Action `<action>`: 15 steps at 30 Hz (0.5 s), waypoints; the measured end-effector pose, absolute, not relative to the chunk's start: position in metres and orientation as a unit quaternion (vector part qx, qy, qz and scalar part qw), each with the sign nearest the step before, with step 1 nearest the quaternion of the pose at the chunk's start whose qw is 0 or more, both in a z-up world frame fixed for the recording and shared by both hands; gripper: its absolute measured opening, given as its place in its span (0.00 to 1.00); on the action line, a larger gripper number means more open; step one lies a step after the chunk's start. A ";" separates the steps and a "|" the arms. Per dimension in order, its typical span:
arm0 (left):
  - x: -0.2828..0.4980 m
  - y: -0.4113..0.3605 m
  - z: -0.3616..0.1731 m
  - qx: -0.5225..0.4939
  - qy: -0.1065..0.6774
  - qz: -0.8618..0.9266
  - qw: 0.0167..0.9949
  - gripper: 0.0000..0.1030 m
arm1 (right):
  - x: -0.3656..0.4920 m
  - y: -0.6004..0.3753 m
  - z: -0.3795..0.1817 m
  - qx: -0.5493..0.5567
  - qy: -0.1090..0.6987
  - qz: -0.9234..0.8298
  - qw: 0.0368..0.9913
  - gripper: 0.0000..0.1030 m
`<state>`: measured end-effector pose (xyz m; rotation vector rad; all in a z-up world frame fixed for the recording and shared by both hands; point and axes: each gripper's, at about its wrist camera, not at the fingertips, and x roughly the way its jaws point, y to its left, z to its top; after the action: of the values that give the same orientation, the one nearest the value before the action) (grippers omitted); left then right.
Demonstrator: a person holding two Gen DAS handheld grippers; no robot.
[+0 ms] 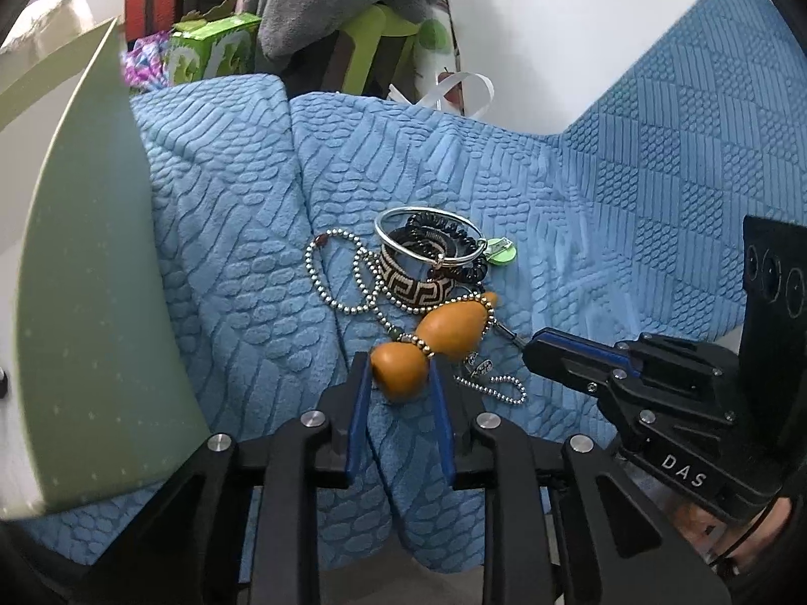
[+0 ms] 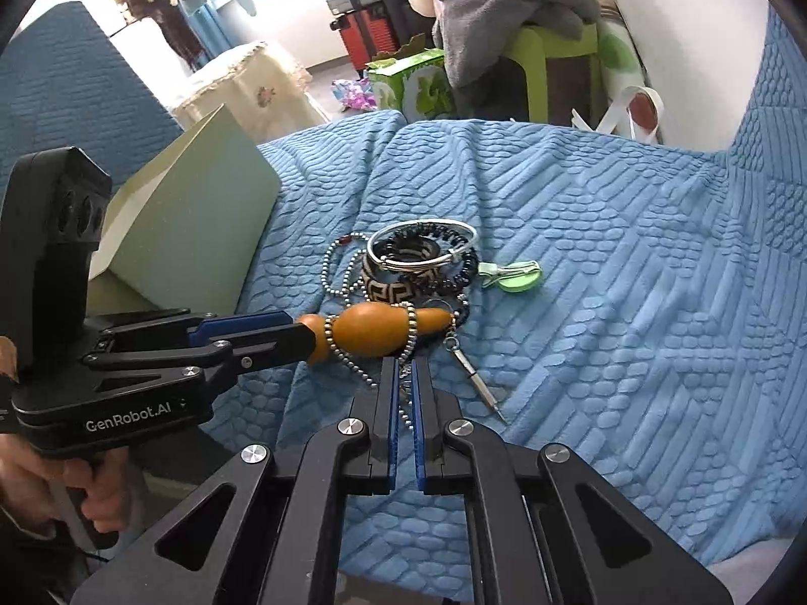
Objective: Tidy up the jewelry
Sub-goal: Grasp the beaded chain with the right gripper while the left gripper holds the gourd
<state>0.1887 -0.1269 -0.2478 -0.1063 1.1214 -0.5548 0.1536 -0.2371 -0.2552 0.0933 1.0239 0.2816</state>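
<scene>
**Two grippers working a tangle of jewelry on a blue quilt**

A blue textured quilt (image 2: 605,262) is covering the seat, with a pale green board (image 2: 202,232) leaning at its left edge. Near the middle of the quilt a pile of jewelry is lying: a silver bangle (image 2: 421,244) resting on a black coil hair tie (image 2: 466,264) and a patterned woven band (image 2: 388,290), a green clip (image 2: 514,275) just beside them. The left gripper (image 1: 401,383) is clamped on the small bulb of an orange gourd pendant (image 1: 444,340) wrapped in a silver bead chain (image 1: 343,277). The right gripper (image 2: 403,378) is pinched shut on a strand of that chain. A small key (image 2: 479,378) is lying beside it.
</scene>
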 end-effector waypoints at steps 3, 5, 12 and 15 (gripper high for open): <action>0.189 -0.135 -0.248 -0.018 0.518 -0.267 0.813 0.23 | 0.153 -0.243 -0.257 0.059 0.492 0.129 0.859 0.03; 0.188 -0.142 -0.249 0.014 0.511 -0.276 0.814 0.24 | 0.154 -0.247 -0.260 0.071 0.496 0.126 0.856 0.03; 0.186 -0.156 -0.245 0.099 0.490 -0.297 0.814 0.24 | 0.155 -0.257 -0.265 0.098 0.508 0.119 0.847 0.03; 0.186 -0.160 -0.247 0.121 0.488 -0.300 0.811 0.26 | 0.155 -0.262 -0.266 0.110 0.512 0.113 0.844 0.04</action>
<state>0.1863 -0.1598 -0.2470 0.2583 1.0427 -0.6414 0.1551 -0.2618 -0.2663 0.2321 1.0812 0.2384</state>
